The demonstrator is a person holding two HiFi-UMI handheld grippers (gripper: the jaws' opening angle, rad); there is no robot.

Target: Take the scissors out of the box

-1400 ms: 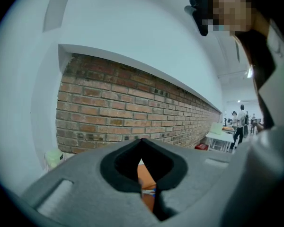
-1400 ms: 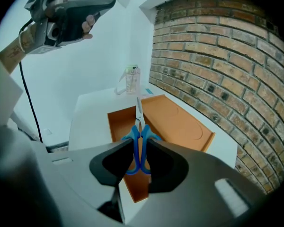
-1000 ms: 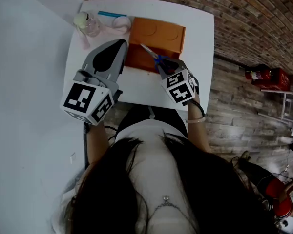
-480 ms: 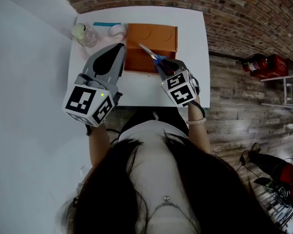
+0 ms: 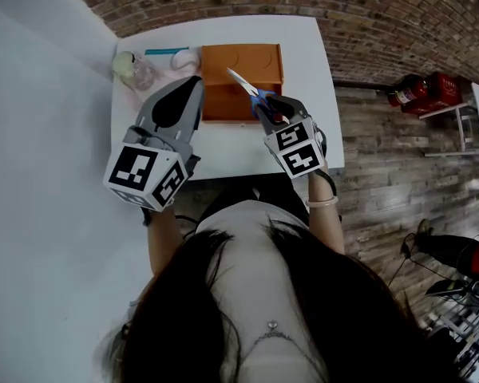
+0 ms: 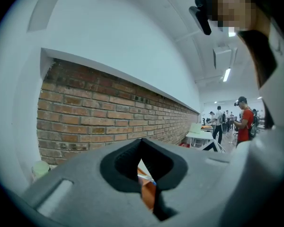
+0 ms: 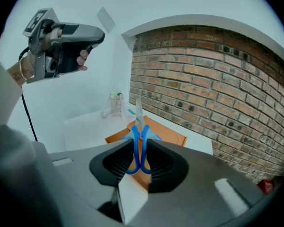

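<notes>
Lifts the scissors a touch higher over the orange box than a second ago, right tongs clamped on the blue handles so the blades jut free toward 10 o'clock. Keeps the left tongs shut and empty at 9 o'clock of the box, seemingly just clear of the lift. Shows only bare orange floor inside the open box, at 12 o'clock on the white worktop; leaves the scissors airborne above its near wall.

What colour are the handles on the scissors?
The scissors have blue handles; the right gripper view shows them best.
</notes>
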